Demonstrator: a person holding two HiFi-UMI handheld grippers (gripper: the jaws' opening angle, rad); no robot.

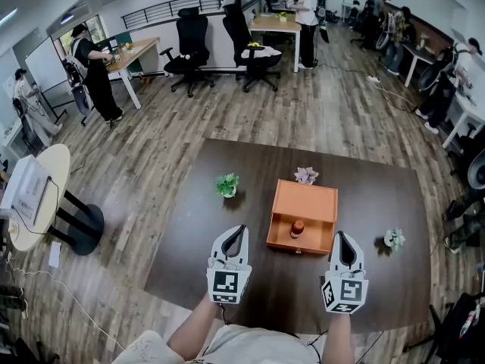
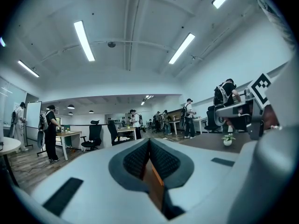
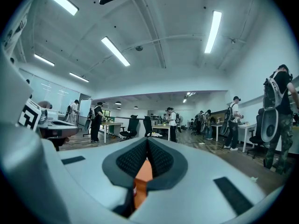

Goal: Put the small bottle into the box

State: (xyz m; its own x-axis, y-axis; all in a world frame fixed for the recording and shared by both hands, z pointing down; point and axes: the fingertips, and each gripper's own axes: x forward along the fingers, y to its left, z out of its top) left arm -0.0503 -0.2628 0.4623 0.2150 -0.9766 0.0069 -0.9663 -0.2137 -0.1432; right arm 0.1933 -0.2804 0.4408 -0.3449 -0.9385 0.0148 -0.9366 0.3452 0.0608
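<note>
An open orange box (image 1: 305, 205) lies in the middle of the dark table (image 1: 189, 256). The small bottle (image 1: 297, 228), brown with a red cap, stands inside it near the front wall. My left gripper (image 1: 239, 229) hovers left of the box, its jaws shut with nothing between them. My right gripper (image 1: 340, 236) is held just right of the box's front corner, also shut and empty. In the left gripper view the pads (image 2: 161, 160) meet, and a strip of the orange box (image 2: 156, 185) shows below them. The right gripper view shows the same, with the box (image 3: 141, 174) beneath.
Three small potted plants stand on the table: a green one (image 1: 226, 184) left of the box, a pale purple one (image 1: 306, 175) behind it, and a small one (image 1: 393, 239) at the right. Beyond the table are office chairs (image 1: 189, 40), desks and several people.
</note>
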